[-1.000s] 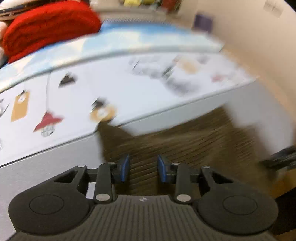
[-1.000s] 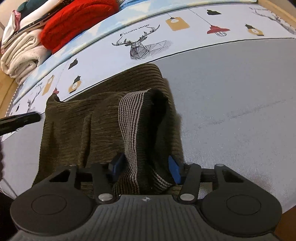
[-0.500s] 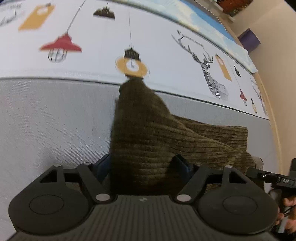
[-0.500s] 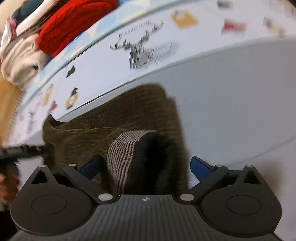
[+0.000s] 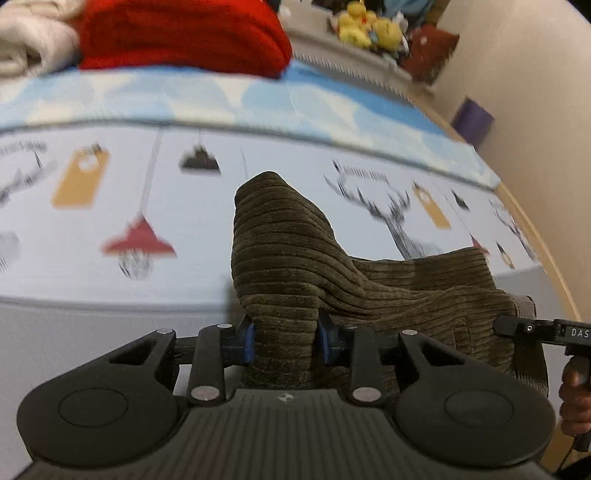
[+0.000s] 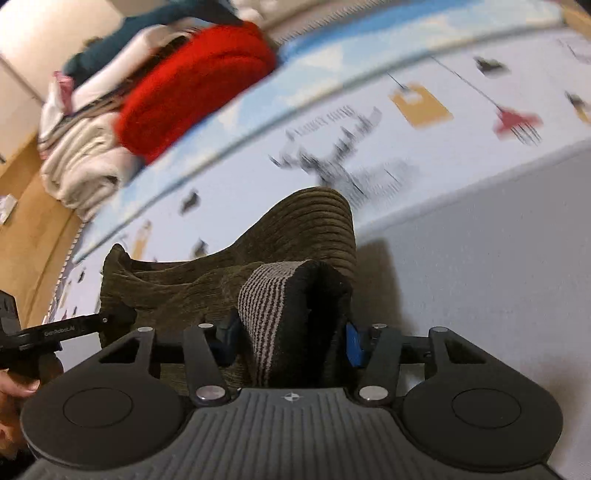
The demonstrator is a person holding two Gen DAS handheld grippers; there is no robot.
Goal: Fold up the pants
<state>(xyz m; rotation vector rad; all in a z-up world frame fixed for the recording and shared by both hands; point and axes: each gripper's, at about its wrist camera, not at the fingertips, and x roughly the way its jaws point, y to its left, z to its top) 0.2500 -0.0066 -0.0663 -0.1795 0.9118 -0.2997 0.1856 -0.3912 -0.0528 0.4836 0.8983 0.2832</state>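
Olive corduroy pants point(image 5: 288, 251) lie bunched on the bed. My left gripper point(image 5: 287, 339) has its jaws closing, and the blue pads press a raised fold of the corduroy from both sides. In the right wrist view the same pants point(image 6: 306, 221) rise in a hump. My right gripper point(image 6: 291, 341) is also closing, with its pads against the striped waistband point(image 6: 262, 306) and its black lining. Each view shows the other gripper's black body at the edge, with a hand point(image 5: 572, 387) on it.
The bed cover point(image 5: 110, 184) has lamp and deer prints, with a plain grey band point(image 6: 480, 277) nearer me. A red folded garment point(image 5: 184, 33) and a pale stack of clothes point(image 6: 81, 162) sit at the far side. Plush toys point(image 5: 369, 29) and a wooden floor point(image 6: 29, 221) lie beyond.
Both grippers stood wide around the pants half a second ago and have since closed in on the fabric. Both views have tilted up toward the far side of the bed.
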